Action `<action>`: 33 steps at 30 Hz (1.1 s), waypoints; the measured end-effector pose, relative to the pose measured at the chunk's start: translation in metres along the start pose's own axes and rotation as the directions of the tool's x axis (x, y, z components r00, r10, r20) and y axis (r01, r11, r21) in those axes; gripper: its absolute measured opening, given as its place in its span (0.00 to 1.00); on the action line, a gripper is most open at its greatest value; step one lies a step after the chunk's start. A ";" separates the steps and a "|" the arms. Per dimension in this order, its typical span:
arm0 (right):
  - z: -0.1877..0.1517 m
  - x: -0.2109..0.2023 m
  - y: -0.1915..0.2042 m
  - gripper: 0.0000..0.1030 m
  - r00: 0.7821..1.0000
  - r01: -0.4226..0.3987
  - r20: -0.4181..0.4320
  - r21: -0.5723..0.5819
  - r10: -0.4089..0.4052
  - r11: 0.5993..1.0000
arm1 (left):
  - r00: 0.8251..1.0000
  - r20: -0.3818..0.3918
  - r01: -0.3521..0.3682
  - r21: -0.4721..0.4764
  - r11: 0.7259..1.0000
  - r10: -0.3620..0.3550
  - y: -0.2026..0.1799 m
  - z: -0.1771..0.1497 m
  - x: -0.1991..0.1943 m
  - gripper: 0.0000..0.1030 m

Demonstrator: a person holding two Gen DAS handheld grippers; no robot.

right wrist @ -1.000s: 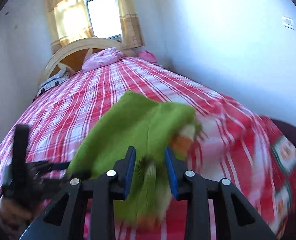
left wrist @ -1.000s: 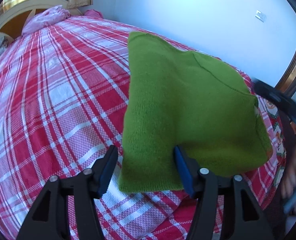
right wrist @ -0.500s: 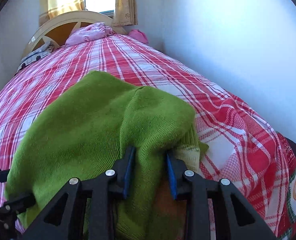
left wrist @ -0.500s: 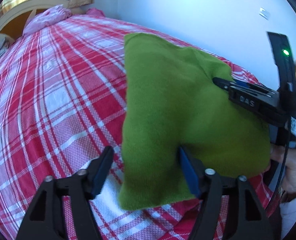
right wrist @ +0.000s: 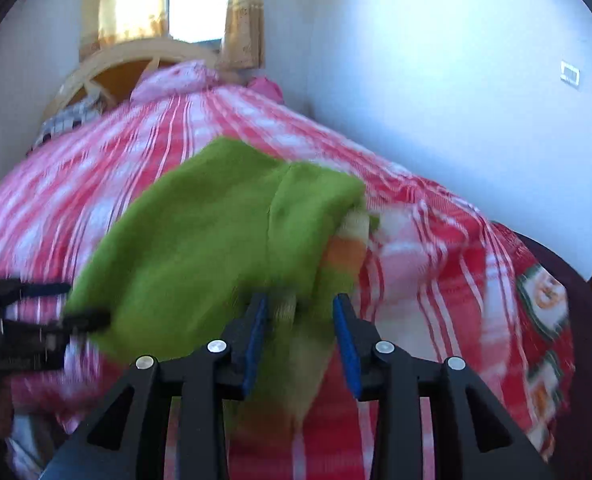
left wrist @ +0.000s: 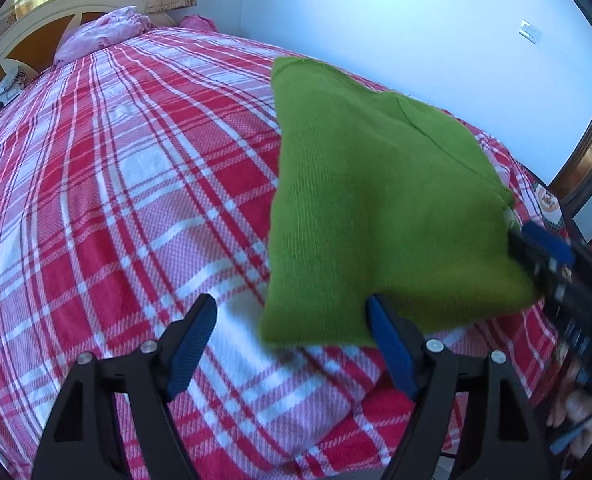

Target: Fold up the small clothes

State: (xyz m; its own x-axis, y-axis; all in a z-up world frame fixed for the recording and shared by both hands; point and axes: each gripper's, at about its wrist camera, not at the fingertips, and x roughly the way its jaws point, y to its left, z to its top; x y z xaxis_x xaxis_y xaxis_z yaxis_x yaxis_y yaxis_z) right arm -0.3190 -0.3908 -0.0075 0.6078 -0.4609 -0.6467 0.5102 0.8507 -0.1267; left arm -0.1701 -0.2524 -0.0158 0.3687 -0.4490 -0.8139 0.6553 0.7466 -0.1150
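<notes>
A small green knitted garment (left wrist: 379, 208) lies folded on the red plaid bed, its near corner just ahead of my left gripper (left wrist: 292, 320), which is open and empty. In the right wrist view the same garment (right wrist: 216, 248) shows orange and cream stripes at its right edge. My right gripper (right wrist: 301, 320) has its jaws apart around the garment's near edge, with cloth between them; the view is blurred. The right gripper also shows at the garment's right corner in the left wrist view (left wrist: 543, 252).
The red and white plaid bedspread (left wrist: 116, 184) covers the bed. Pink pillows (left wrist: 108, 34) and a cream headboard (left wrist: 28, 28) are at the far end. A white wall (left wrist: 395, 20) runs along the right. A patterned cloth (right wrist: 543, 308) lies at the bed's right edge.
My right gripper's jaws have opened wider and it has drawn back toward the garment's near right corner. The garment lies lower on the bed. My left gripper stays open.
</notes>
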 end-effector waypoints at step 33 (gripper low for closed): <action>-0.042 -0.131 0.007 0.64 0.978 -0.111 -0.123 0.370 0.167 0.922 | 0.998 0.036 -0.051 0.072 0.996 0.049 -0.024 -0.060 -0.103 0.84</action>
State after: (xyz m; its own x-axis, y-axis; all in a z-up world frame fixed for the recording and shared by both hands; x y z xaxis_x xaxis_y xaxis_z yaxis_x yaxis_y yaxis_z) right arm -0.4209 -0.3136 0.0447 0.6052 -0.2776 -0.7461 0.6280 0.7425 0.2331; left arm -0.2634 -0.1939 0.0365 0.4239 -0.4294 -0.7975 0.6814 0.7312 -0.0315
